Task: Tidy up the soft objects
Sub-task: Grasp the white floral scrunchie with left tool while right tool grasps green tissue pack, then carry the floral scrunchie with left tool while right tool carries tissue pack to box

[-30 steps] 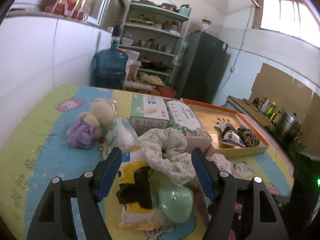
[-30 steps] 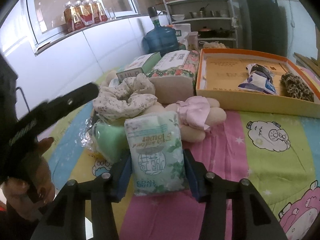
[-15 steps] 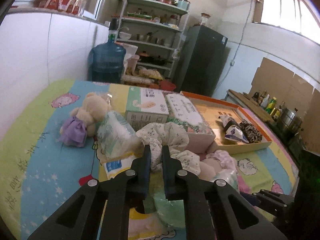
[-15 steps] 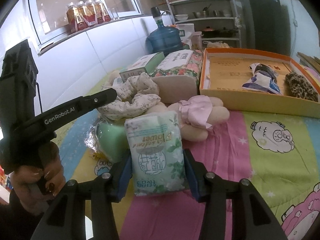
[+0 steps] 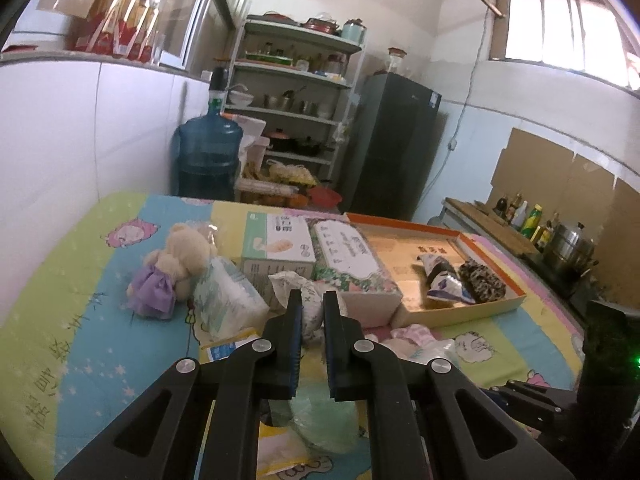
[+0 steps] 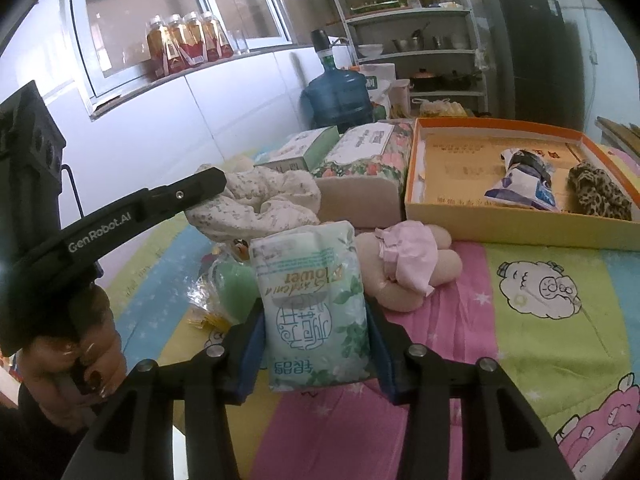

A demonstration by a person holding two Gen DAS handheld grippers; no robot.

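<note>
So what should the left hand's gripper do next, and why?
Probably carry the scrunchie across to the orange tray. The left gripper is pinched shut on it, and a leopard scrunchie already lies in that tray.

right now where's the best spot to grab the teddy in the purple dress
Probably around the head of the teddy, coming from above. It sits upright with the head on top and clear of things, while the wrapped tissue pack crowds its right side and the dress is loose fabric.
</note>
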